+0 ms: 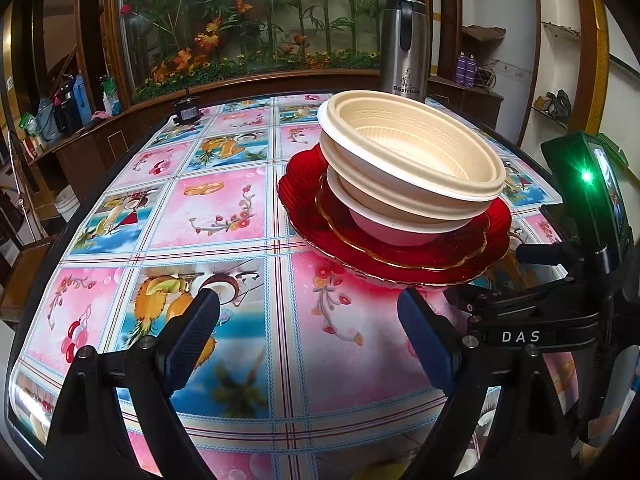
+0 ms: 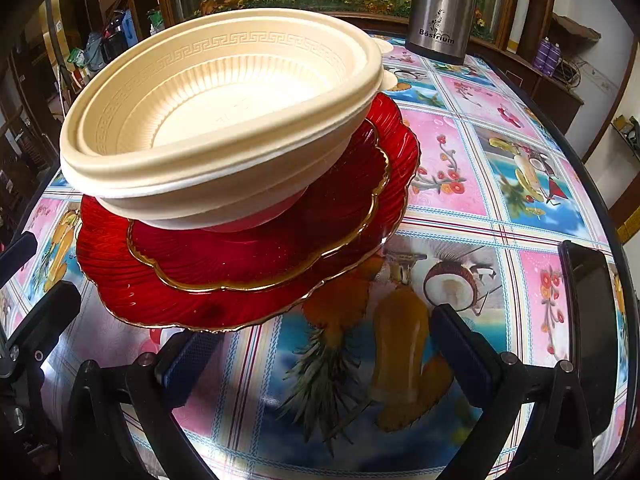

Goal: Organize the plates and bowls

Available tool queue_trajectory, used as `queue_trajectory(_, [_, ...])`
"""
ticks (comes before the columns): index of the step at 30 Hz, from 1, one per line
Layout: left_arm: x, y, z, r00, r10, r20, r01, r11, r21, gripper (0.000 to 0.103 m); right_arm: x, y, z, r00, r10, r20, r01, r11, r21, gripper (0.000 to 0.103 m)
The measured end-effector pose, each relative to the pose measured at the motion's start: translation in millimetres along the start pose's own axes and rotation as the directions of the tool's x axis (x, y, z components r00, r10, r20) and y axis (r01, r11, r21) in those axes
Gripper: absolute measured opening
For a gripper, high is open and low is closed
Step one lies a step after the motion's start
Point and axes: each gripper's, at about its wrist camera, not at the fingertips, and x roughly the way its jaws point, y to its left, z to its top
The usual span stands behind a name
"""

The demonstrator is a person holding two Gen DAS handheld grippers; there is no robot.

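A large red scalloped plate rests on the tablecloth. On it lies a smaller red plate with a gold rim. Nested cream bowls stand on the smaller plate, the upper ones tilted; the top one has a key pattern inside. My left gripper is open with nothing between its fingers, just short of the big plate's near edge. My right gripper is also open and holds nothing; its left fingertip sits right at the big plate's rim, and contact is unclear.
The table carries a bright fruit-and-flower cloth. A steel thermos stands behind the stack. A small black object sits at the far edge. A dark flat device lies at the right. The right gripper's body is close beside the stack.
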Motion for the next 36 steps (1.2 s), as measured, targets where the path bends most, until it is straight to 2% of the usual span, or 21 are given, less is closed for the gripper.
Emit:
queue_trajectory(13, [0.3, 3.3, -0.7, 1.000, -0.007, 0.000, 0.007, 1.000, -0.011, 0.091, -0.4, -0.2, -0.3, 1.000, 0.000, 0.000, 0.000, 1.000, 0.000, 0.103])
queue_trajectory(36, [-1.7, 1.5, 1.8, 1.000, 0.023, 0.006, -0.023, 1.000, -0.003, 0.091, -0.1, -0.5, -0.1, 1.000, 0.000, 0.001, 0.000, 1.000, 0.000, 0.103])
